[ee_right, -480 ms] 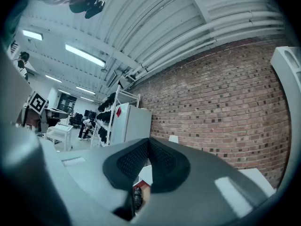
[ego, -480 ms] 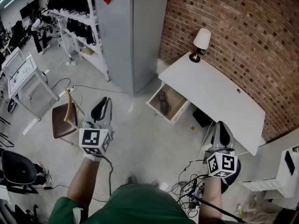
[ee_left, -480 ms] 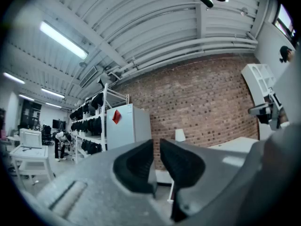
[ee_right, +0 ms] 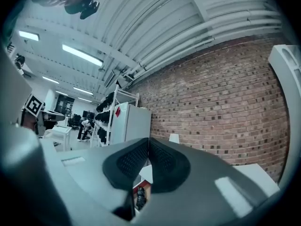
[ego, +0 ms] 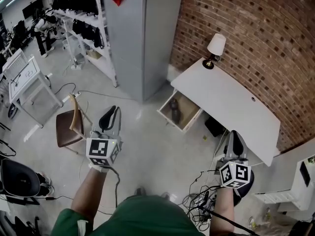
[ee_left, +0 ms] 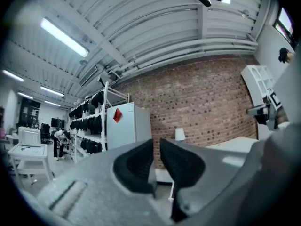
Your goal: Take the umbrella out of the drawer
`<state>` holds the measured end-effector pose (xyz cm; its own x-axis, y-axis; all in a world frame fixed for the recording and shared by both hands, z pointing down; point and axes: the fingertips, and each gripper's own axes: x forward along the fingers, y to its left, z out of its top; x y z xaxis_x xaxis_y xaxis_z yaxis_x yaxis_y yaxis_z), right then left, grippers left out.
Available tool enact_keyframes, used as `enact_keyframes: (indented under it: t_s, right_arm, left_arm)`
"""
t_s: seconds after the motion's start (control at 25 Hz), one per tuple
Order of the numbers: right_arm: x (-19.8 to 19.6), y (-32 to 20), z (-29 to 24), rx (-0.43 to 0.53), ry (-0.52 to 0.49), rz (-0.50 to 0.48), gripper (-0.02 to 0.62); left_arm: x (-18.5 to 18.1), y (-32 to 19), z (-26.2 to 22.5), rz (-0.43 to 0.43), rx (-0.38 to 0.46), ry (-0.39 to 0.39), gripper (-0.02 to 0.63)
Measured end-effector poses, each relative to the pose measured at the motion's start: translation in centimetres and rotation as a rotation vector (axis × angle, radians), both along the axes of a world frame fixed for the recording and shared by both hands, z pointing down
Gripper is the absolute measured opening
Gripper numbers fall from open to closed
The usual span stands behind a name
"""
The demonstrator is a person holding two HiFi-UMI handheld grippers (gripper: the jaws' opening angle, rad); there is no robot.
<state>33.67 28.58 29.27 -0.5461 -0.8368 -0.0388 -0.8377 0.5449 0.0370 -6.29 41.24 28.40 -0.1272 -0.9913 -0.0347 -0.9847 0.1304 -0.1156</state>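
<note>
A dark folded umbrella [ego: 174, 110] lies in the open wooden drawer [ego: 189, 123] pulled out from the white desk [ego: 231, 104]. My left gripper [ego: 110, 115] hovers over the floor, well to the drawer's left, jaws shut with nothing between them. My right gripper [ego: 236, 139] hangs near the desk's front edge, to the right of the drawer, also shut and empty. In the right gripper view the umbrella [ee_right: 140, 197] peeks out below the closed jaws [ee_right: 148, 155]. The left gripper view shows its jaws [ee_left: 156, 161] closed, pointing level at the brick wall.
A small white lamp [ego: 215, 47] stands on the desk's far corner. A grey cabinet [ego: 145, 28] rises left of the desk. A brown chair [ego: 68, 126] sits by my left arm. Cables [ego: 199, 198] tangle on the floor near my right arm. Shelving [ego: 81, 18] lines the back left.
The view has shifted slightly: desk and drawer sit a little lower and to the right. Both grippers hold about the same pose, still shut.
</note>
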Motion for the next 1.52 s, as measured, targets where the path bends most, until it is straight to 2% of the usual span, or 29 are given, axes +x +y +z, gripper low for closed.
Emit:
enact_keyframes:
  t_s: [0.2, 0.28, 0.4, 0.48, 0.72, 0.92, 1.12, 1.36, 1.52]
  right_arm:
    - [-3.0, 0.9, 0.5, -0.014, 0.015, 0.014, 0.008]
    - [-4.1, 1.1, 0.6, -0.016, 0.014, 0.021, 0.047]
    - [-5.6, 1.5, 0.9, -0.017, 0.020, 0.017, 0.089]
    - [-6.5, 1.7, 1.5, -0.026, 0.031, 0.009, 0.091]
    - [-8.6, 0.4, 3.8, -0.068, 0.049, -0.012, 0.100]
    - [-9.9, -4.2, 6.8, -0.133, 0.041, -0.076, 0.189]
    - [-10.1, -10.7, 9.3, -0.187, -0.013, -0.096, 0.190]
    - [-10.2, -18.6, 11.0, -0.225, -0.031, -0.138, 0.190]
    - [-10.8, -22.1, 12.0, -0.244, -0.033, -0.162, 0.190]
  left_arm:
    - [-3.1, 1.1, 0.8, 0.012, -0.001, 0.018, 0.044]
    - [-4.2, 1.5, 1.3, 0.025, 0.009, 0.027, 0.050]
    - [-5.0, 1.8, 1.9, 0.072, 0.030, 0.032, 0.116]
    - [-5.3, 1.7, 2.8, 0.092, 0.017, 0.035, 0.152]
    - [-6.6, 0.0, 5.6, 0.095, -0.031, 0.063, 0.161]
    - [-6.0, -4.4, 7.9, 0.088, -0.095, 0.074, 0.185]
    - [-5.0, -10.0, 9.7, 0.075, -0.174, 0.084, 0.212]
    - [-3.6, -16.6, 11.6, 0.056, -0.257, 0.102, 0.219]
    - [-3.6, -19.3, 12.1, 0.034, -0.265, 0.091, 0.220]
